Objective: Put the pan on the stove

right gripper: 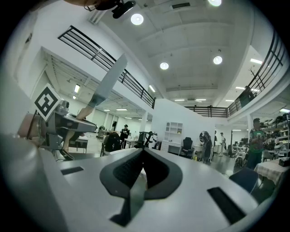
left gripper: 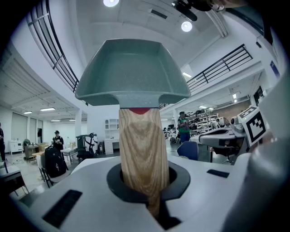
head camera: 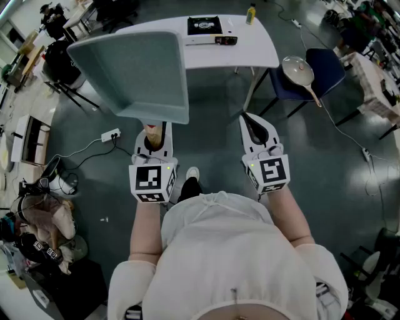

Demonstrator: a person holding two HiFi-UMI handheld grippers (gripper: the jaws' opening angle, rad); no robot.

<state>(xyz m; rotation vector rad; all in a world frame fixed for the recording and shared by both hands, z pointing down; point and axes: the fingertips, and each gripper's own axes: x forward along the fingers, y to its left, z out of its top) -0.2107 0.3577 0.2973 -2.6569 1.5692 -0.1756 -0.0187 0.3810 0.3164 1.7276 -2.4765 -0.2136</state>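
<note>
Left gripper is clamped on the wooden handle of the teal pan. The pan is up in the air, well short of the stove on the white surface. Hold it level, walk in, centre over the burner, lower flat, release once seated. Right gripper is closed and empty, so park it clear.

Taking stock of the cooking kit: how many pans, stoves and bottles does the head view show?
pans: 2, square pan held by left tool, round pan on chair
stove: 1
bottle: 1
total: 4
</note>
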